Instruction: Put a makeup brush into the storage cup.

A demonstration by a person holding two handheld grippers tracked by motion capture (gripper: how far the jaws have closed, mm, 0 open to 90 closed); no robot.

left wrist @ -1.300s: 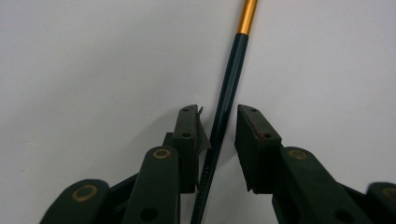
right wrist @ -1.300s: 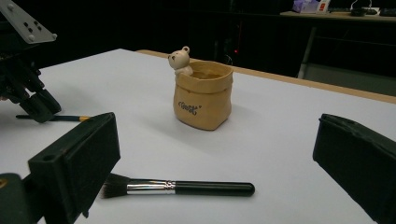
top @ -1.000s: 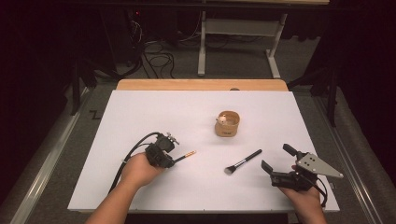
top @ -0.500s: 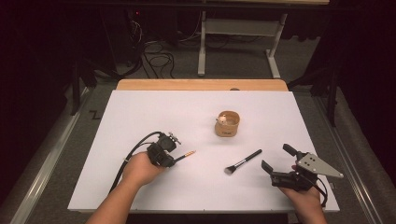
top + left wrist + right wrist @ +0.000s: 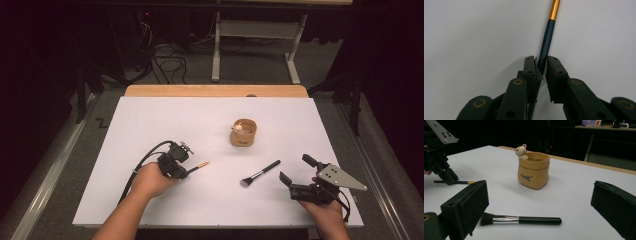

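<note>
Pot (image 5: 243, 132) mid-table, black brush (image 5: 260, 173) near R gripper (image 5: 296, 176), apart

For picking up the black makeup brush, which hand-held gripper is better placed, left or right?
Right. The right hand-held gripper is open, facing the black makeup brush. The left hand-held gripper already clamps a thin brush.

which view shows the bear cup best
The right gripper view: the bear cup stands close and side-on, its bear figure and lettering plain. The high view shows it small, from above, on the white table.
</note>
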